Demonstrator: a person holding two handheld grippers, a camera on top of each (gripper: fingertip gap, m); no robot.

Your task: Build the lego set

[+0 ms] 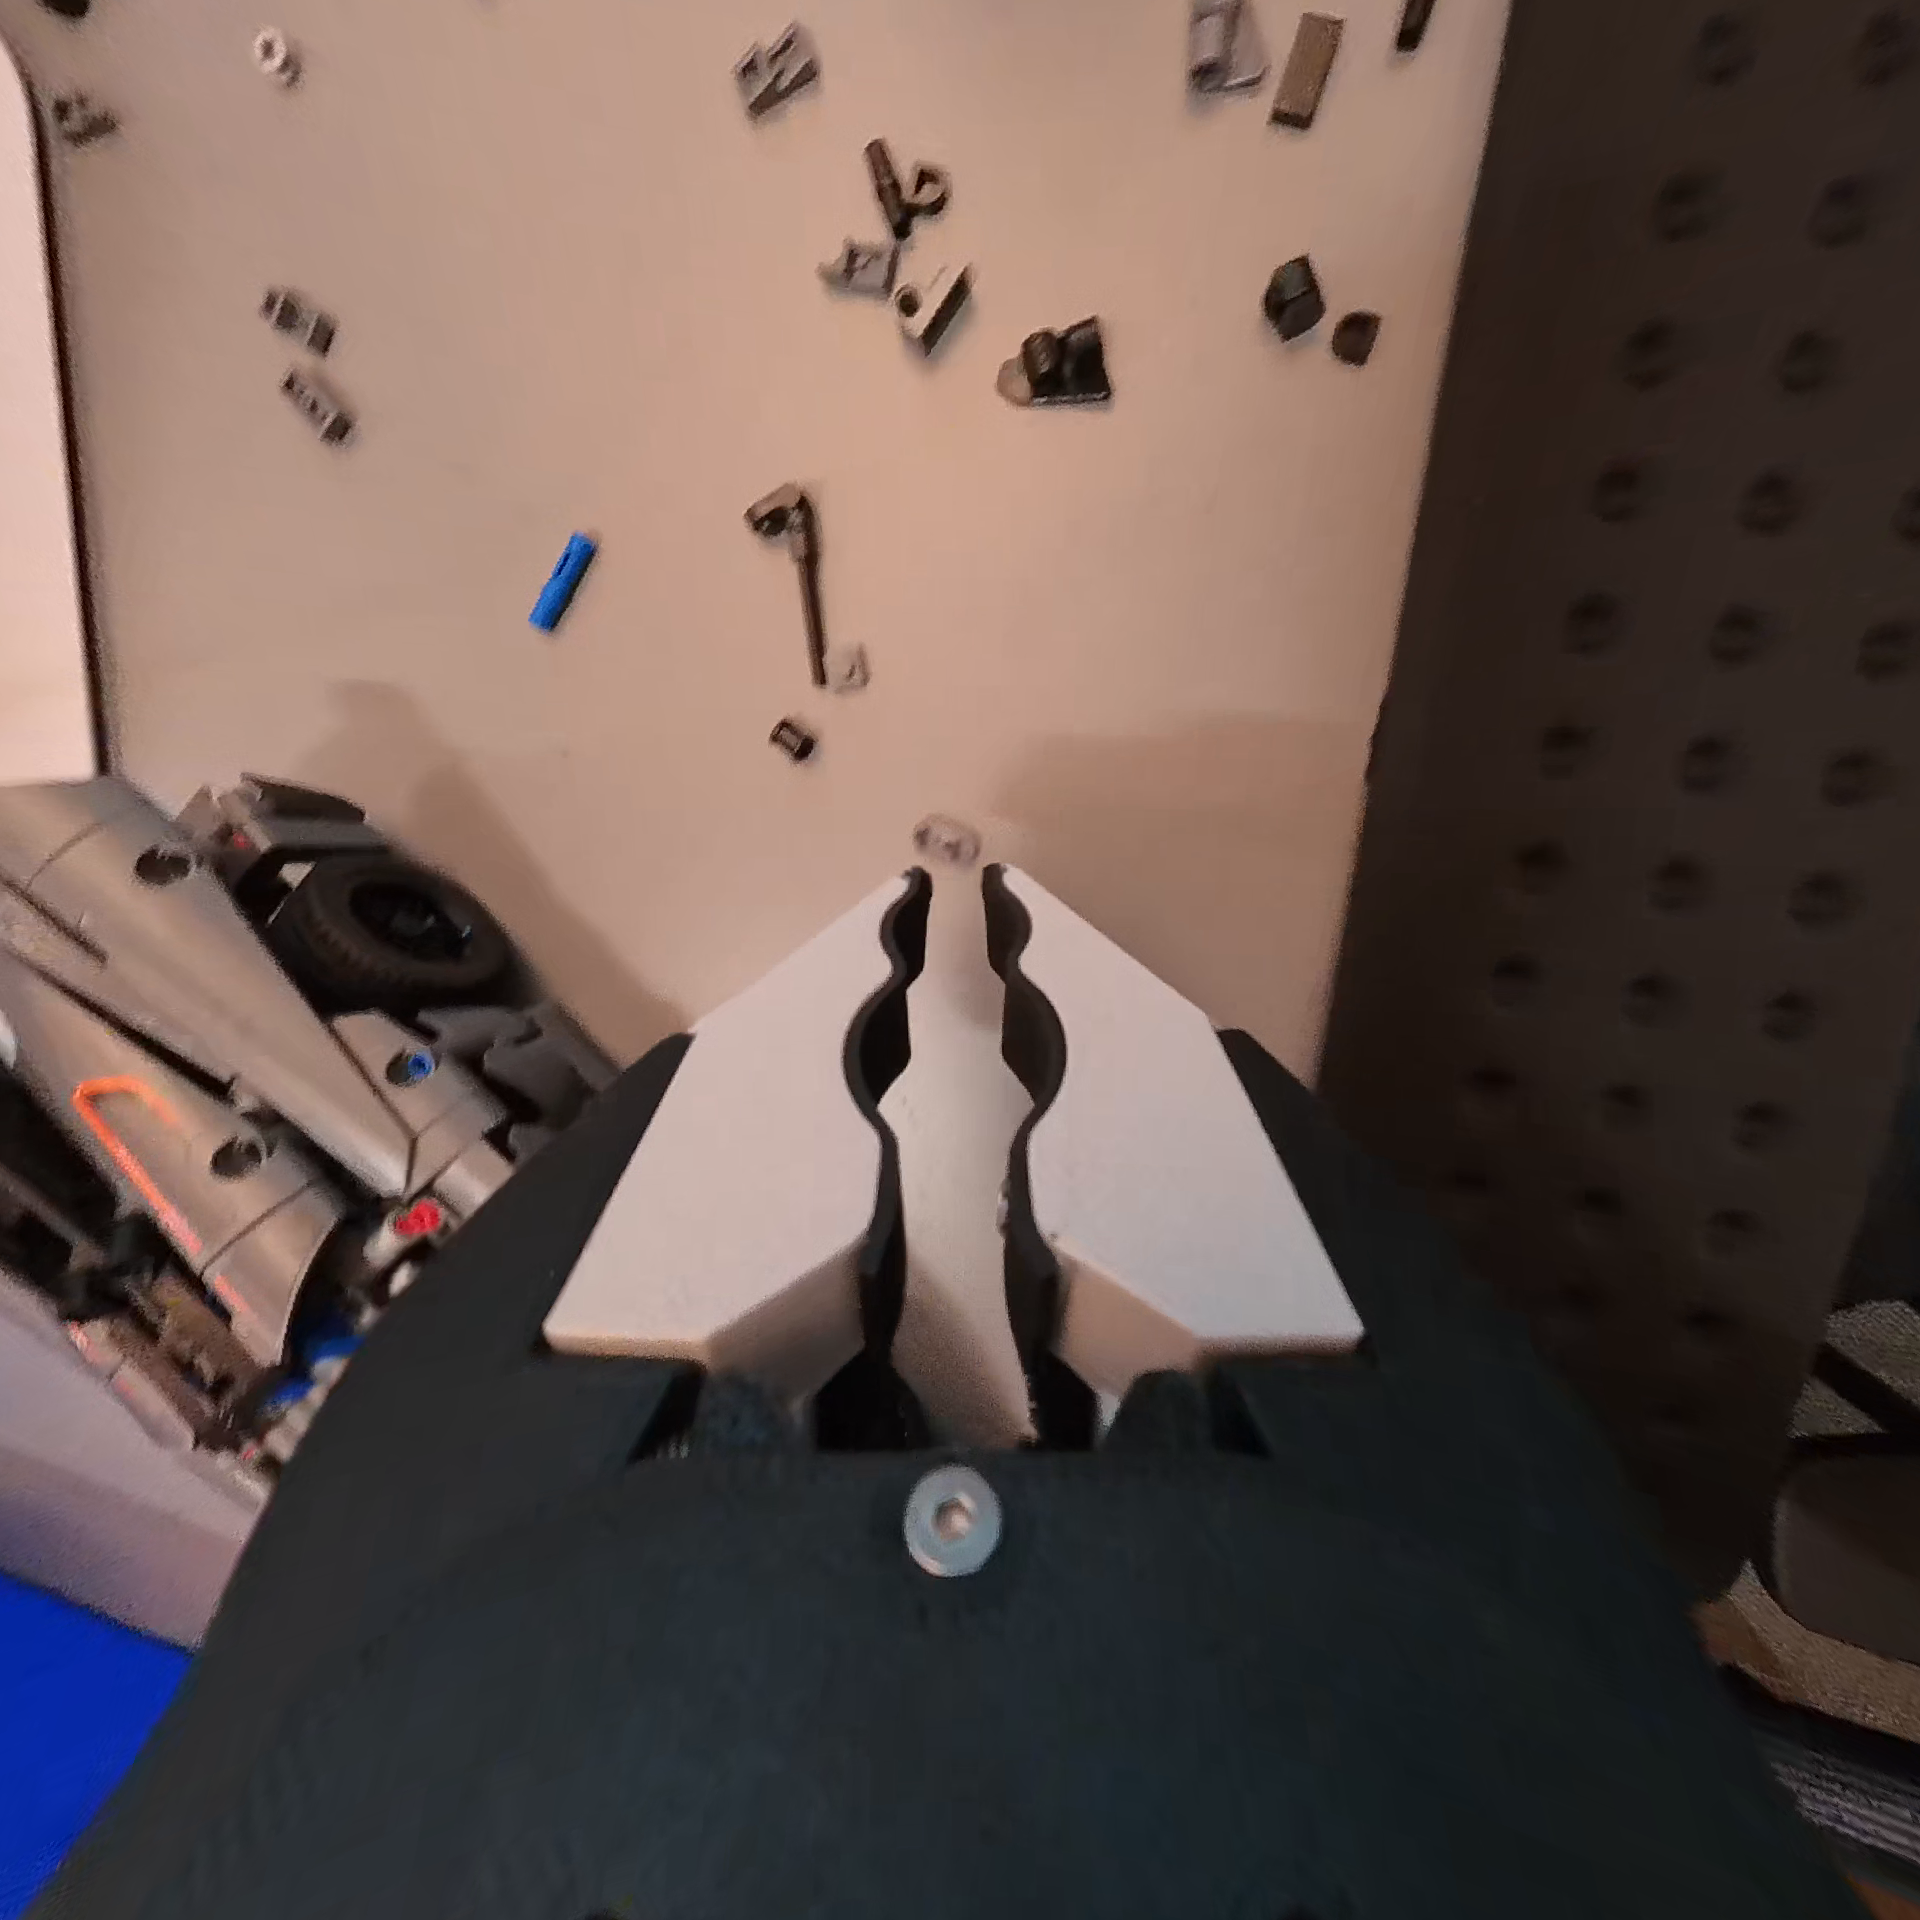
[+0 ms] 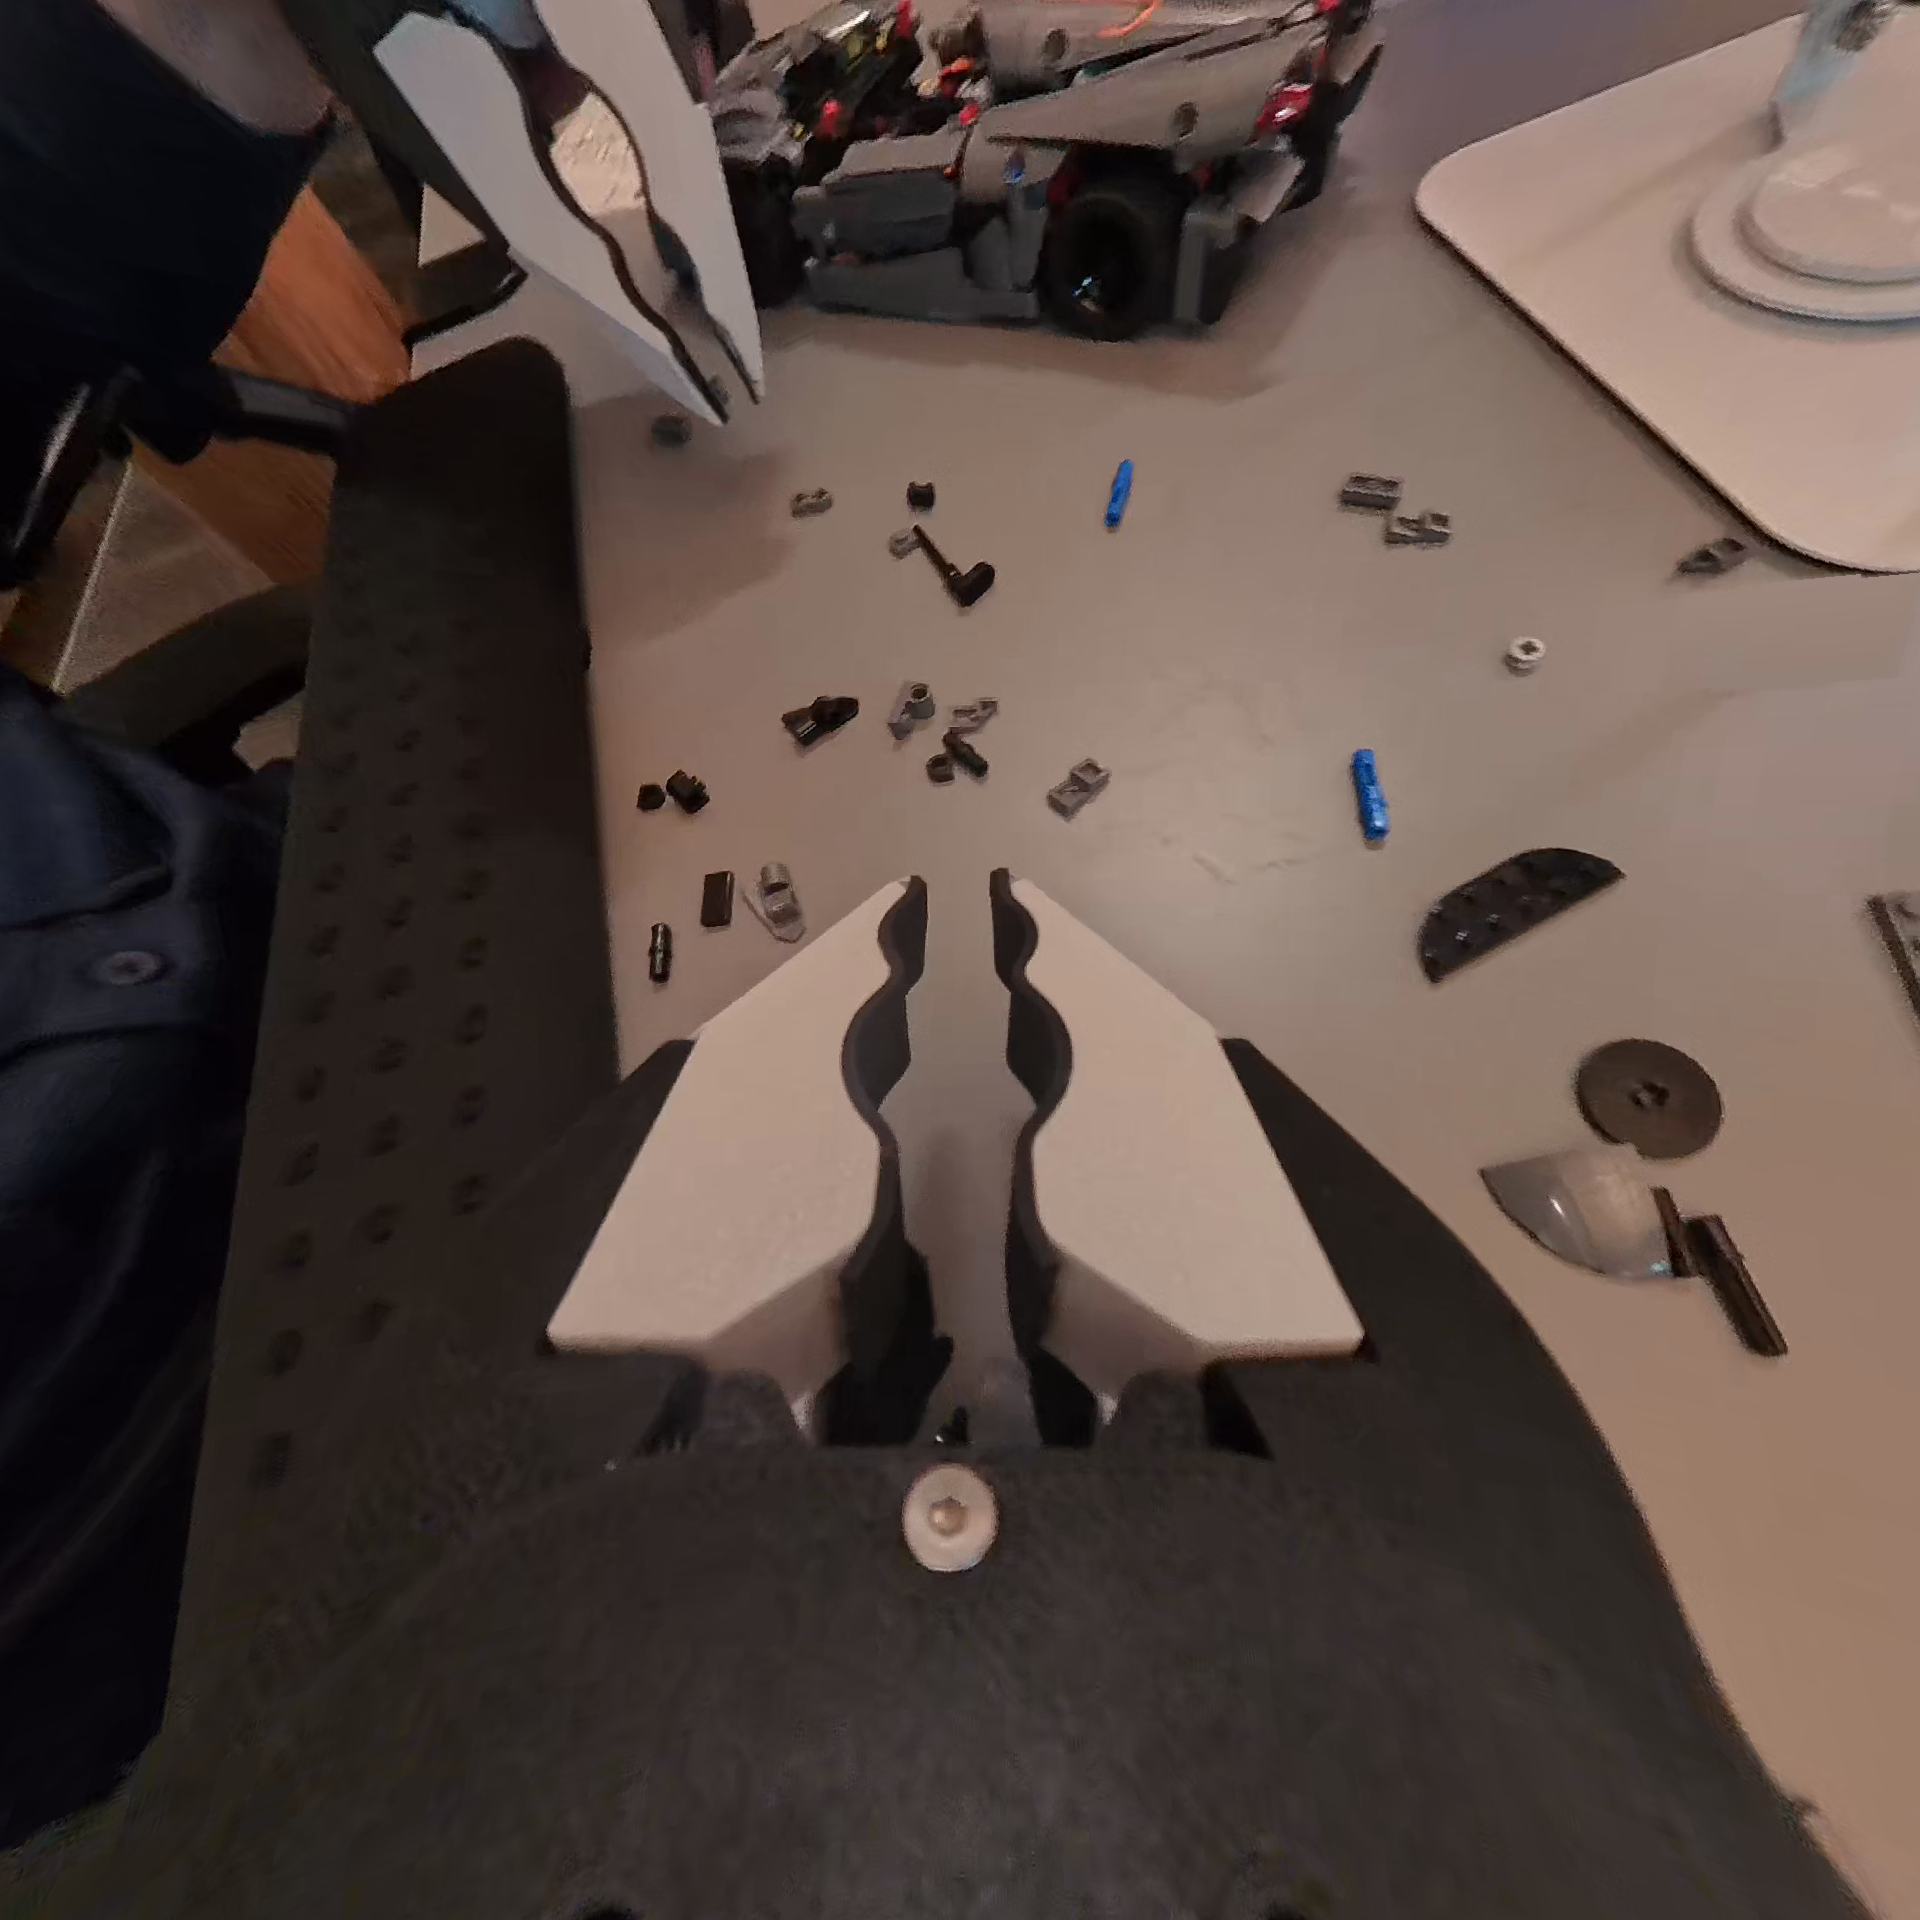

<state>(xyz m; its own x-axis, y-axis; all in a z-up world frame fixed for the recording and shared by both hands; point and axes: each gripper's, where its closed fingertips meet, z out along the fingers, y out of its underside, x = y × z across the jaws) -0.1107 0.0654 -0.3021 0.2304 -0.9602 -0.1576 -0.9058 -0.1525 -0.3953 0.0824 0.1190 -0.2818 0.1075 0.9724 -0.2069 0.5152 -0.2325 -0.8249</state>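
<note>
You are fetching a part: your left gripper (image 1: 951,883), narrowly parted and empty, hangs just short of the small grey round piece (image 1: 945,837) near the car model (image 1: 260,1039); ease forward and pinch it, while your right gripper (image 2: 954,883) idles, narrowly parted and empty

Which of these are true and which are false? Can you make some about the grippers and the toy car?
1. The left gripper holds a blue pin. False: it is open and holds nothing; a small grey round piece lies just past its tips.
2. The partly built grey toy car stands on the table. True.
3. The right gripper is open. True.
4. Only one blue pin lies on the table. False: the right wrist view shows two, a farther blue pin and a nearer blue pin.
</note>
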